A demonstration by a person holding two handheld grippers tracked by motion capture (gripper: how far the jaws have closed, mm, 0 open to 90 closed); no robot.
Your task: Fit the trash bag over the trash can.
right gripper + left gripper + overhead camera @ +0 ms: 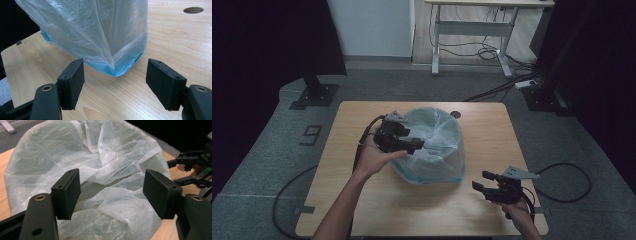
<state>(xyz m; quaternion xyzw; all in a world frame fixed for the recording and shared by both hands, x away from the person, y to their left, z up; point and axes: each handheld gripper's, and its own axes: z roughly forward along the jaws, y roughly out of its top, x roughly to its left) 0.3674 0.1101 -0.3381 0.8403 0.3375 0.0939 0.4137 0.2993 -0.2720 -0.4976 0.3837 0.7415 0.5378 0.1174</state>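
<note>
A bulging, translucent white plastic bag (437, 145) with a blue lower edge stands on the middle of the wooden table (492, 130). My left gripper (418, 145) hovers at the bag's left upper side, its jaws open. In the left gripper view the crumpled bag top (100, 157) lies beyond the pads (67, 193), and nothing is pressed between them. My right gripper (478, 181) stands open near the table's front right, apart from the bag. In the right gripper view its jaws (115, 80) point at the bag's blue bottom corner (117, 70) over bare wood.
A round cable hole (455, 114) sits in the table behind the bag. A black stand (314, 92) is on the floor at the far left, a white desk (472, 30) with cables beneath at the back. Cables trail off both table sides.
</note>
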